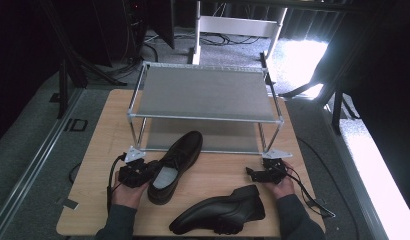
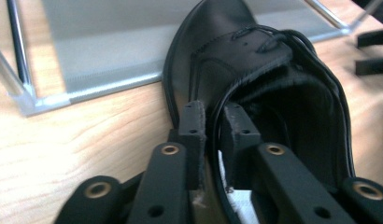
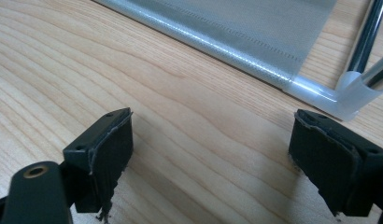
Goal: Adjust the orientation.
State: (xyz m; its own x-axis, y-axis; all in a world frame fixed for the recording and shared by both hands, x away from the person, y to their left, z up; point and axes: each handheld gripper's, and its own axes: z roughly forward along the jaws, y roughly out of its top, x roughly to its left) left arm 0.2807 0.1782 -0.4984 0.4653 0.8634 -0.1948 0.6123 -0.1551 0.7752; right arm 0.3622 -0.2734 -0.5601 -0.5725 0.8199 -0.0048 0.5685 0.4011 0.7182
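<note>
A black leather shoe (image 1: 177,162) stands upright on the wooden table, toe pointing toward the shoe rack. My left gripper (image 1: 143,170) is shut on its left side wall near the opening; in the left gripper view the collar of the shoe (image 2: 255,74) is pinched between the two pads of the gripper (image 2: 212,126). A second black shoe (image 1: 220,210) lies on its side near the table's front edge. My right gripper (image 1: 253,172) rests open over bare wood just behind that shoe, and its wide-apart jaws (image 3: 210,158) hold nothing.
A two-tier metal shoe rack (image 1: 203,92) with grey mesh shelves stands at the back of the table (image 1: 93,165). Its lower shelf edge and a corner post (image 3: 362,88) are close ahead of the right gripper. Dark stands and cables surround the table on the floor.
</note>
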